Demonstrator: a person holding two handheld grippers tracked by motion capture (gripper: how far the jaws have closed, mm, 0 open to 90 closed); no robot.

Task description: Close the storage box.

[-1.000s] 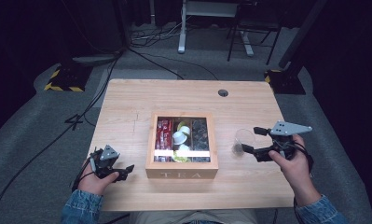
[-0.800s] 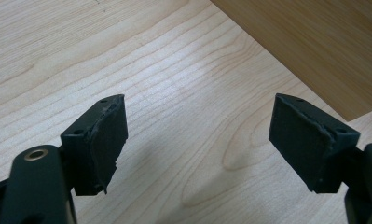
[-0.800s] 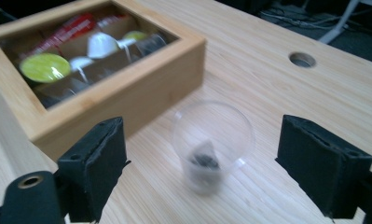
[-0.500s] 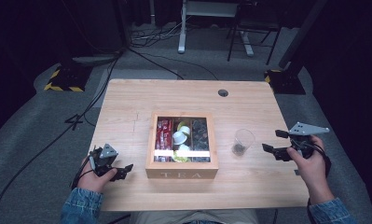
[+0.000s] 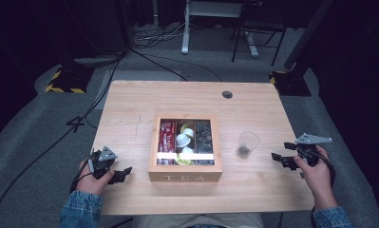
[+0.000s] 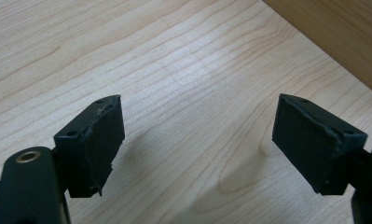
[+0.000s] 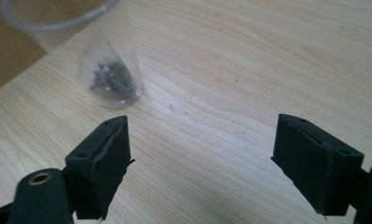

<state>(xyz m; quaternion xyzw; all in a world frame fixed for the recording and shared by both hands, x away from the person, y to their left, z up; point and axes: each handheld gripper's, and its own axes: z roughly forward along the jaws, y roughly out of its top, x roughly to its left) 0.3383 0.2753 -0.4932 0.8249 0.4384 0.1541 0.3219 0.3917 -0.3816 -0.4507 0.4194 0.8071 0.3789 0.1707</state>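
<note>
A wooden tea box [image 5: 185,145] marked TEA stands open in the middle of the table, holding red packets, white capsules and dark sachets. To its right stands a clear plastic cup [image 5: 247,144] [image 7: 88,56] with a dark tea bag at its bottom. My right gripper [image 5: 283,154] [image 7: 200,161] is open just right of the cup, holding nothing. My left gripper [image 5: 121,174] [image 6: 197,147] is open near the table's front left, its jaws wide over bare wood, with the box's side [image 6: 335,37] ahead.
The light wooden table [image 5: 130,109] has a round cable hole [image 5: 227,94] at the back right. A desk frame, chair legs and cables stand on the grey floor behind. Two black-and-yellow striped blocks [image 5: 63,80] lie beside the table's far corners.
My right gripper has let go of the cup and drawn back to the right, leaving the cup standing beside the box. The left gripper has stayed put.
</note>
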